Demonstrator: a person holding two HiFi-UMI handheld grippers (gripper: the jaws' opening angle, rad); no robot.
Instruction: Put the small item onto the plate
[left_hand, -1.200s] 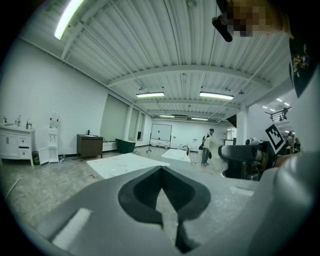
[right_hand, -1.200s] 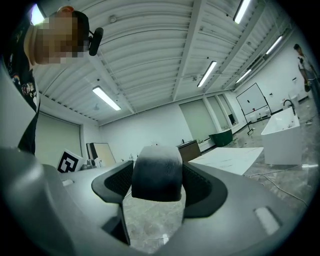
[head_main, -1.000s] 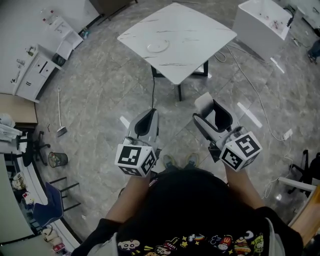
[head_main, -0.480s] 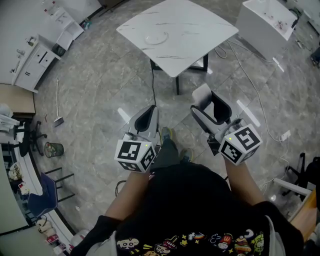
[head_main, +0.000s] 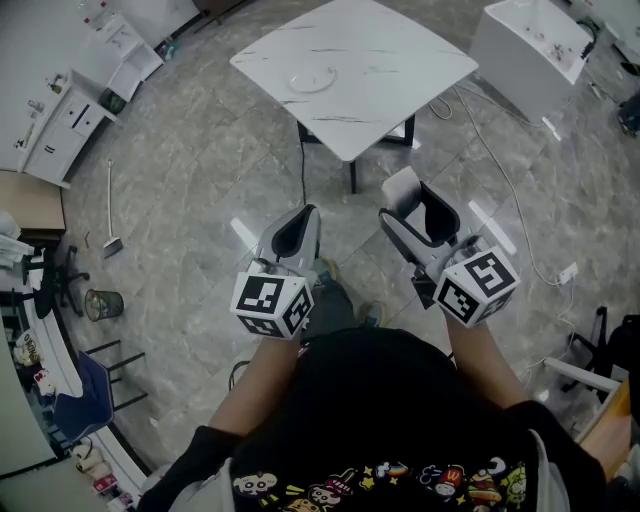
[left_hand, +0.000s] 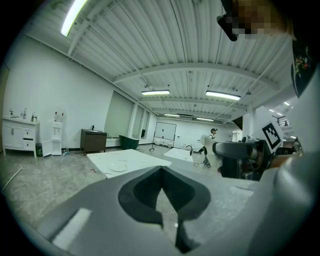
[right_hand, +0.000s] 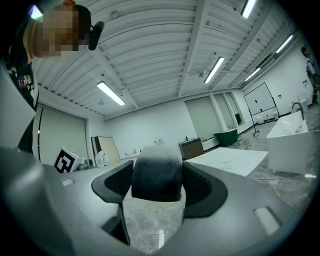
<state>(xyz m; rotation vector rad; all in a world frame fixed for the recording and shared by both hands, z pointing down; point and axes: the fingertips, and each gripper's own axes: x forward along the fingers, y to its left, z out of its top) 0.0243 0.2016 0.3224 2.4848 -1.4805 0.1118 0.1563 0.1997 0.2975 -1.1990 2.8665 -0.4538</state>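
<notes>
Stepping nearer the table (head_main: 400, 60), the right gripper (head_main: 425, 215) fingers clamp the small item (right_hand: 156, 172), plate (head_main: 312, 80) still ahead; left gripper (head_main: 292, 232) fingers closed, empty.

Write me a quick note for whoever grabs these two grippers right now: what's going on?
Left gripper: shut, nothing in it.
Right gripper: shut on the small dark item.
The plate lies on the white table, ahead across the floor, and looks empty. Both grippers are well short of it.
Done: item in the gripper.
Left: reach the table, set the item on the plate, open the right gripper.
</notes>
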